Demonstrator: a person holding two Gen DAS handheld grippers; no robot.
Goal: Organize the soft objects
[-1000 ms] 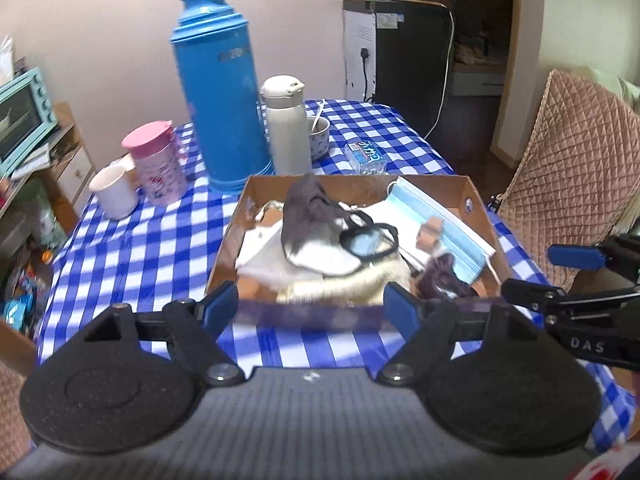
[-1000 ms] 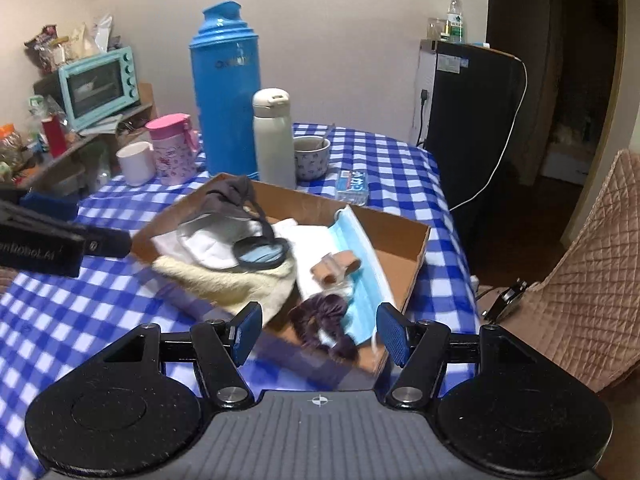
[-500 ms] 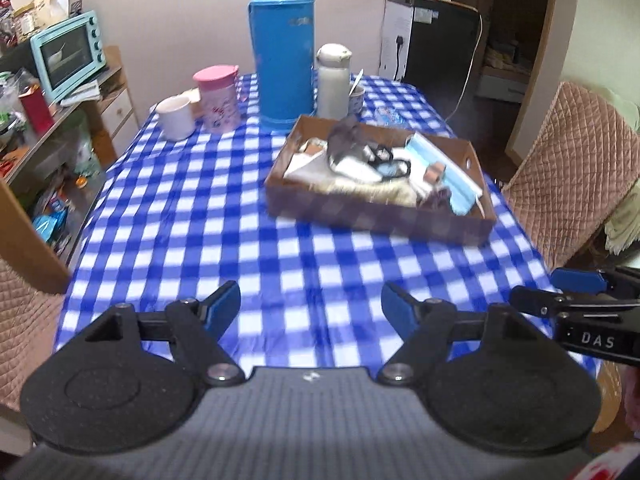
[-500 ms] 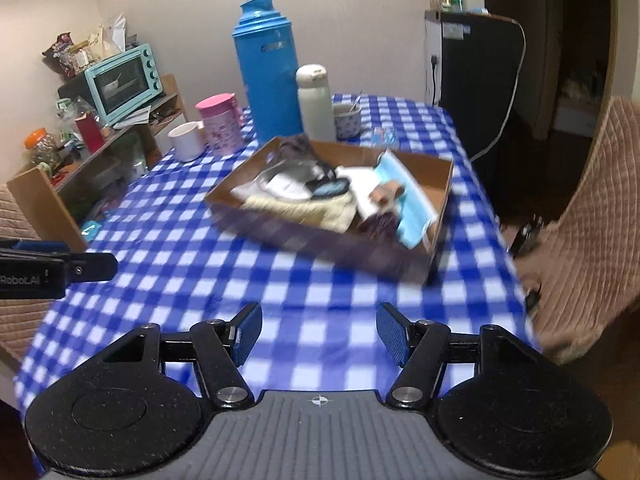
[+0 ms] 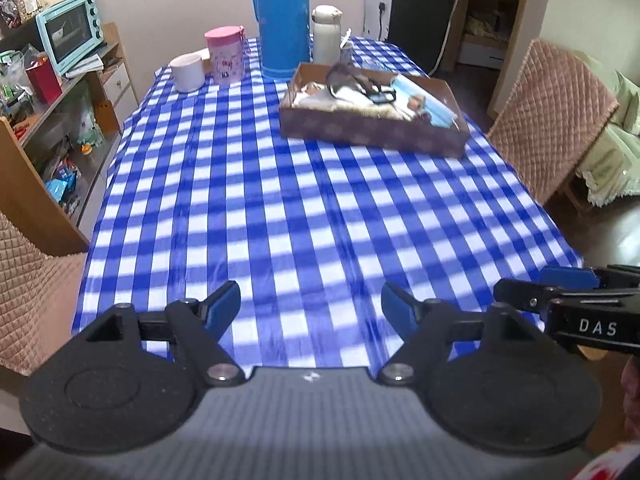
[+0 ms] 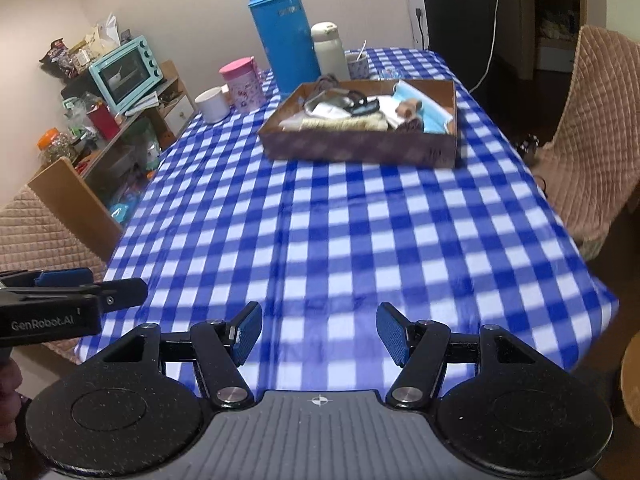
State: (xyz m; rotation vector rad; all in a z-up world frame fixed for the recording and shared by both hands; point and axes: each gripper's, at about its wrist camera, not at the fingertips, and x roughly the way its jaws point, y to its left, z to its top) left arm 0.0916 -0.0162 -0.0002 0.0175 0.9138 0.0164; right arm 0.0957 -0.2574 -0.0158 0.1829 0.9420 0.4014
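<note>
A shallow brown cardboard box stands on the far half of the blue checked table. It holds soft things: a blue face mask, a grey cloth, a cream towel and a dark scrunchie. My left gripper is open and empty above the table's near edge. My right gripper is open and empty too, beside it on the right. Both are far from the box.
Behind the box stand a tall blue thermos, a white flask, a pink cup and a white mug. Quilted chairs stand at the right and near left. A shelf with a teal oven is at left.
Both grippers have pulled back from just over the box to the table's near edge. They stay open and empty. The box and its contents have not moved.
</note>
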